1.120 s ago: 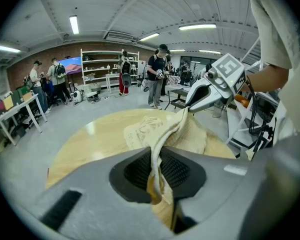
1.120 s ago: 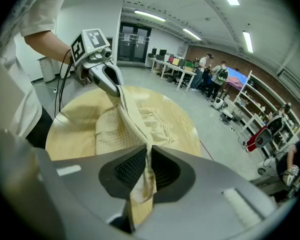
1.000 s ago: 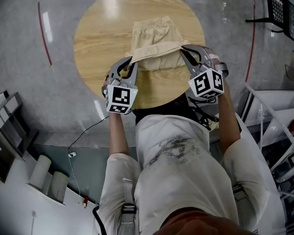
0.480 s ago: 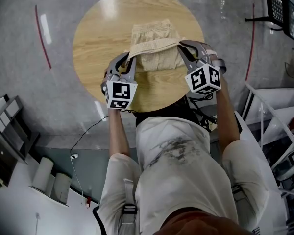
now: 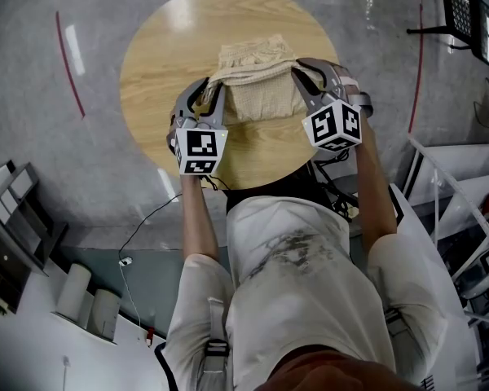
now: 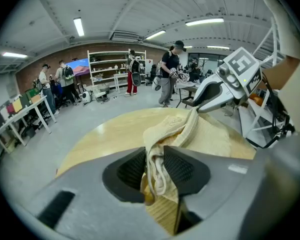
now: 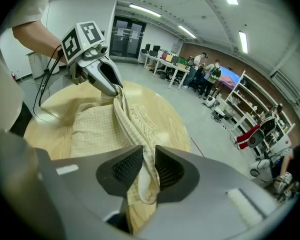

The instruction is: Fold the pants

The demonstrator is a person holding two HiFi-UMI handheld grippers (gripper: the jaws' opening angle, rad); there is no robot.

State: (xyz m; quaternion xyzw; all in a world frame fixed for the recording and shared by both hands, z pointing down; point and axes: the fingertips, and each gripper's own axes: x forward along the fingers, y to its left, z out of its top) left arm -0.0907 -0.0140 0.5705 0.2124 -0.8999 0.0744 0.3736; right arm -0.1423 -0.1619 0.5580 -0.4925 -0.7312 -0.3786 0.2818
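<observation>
Beige pants [image 5: 265,98] lie folded over on the round wooden table [image 5: 167,51], the waistband edge laid across the far side of the fold. My left gripper [image 5: 209,93] is at the band's left end and my right gripper [image 5: 310,76] at its right end. In the left gripper view the band [image 6: 157,154] hangs loosely between that gripper's [image 6: 152,166] pads, which have just been opening. In the right gripper view the band [image 7: 140,134] likewise runs between the right gripper's [image 7: 149,166] parted pads, which have also just been opening.
The table's near edge [image 5: 253,173] is just in front of the person's body. Grey floor surrounds the table, with a black cable [image 5: 143,222] at the left. People [image 6: 170,71] and shelves [image 6: 110,69] stand far off in the room.
Both grippers have carried the waistband away from the person and down over the pants. The band, which was stretched between them, now sags onto the fold.
</observation>
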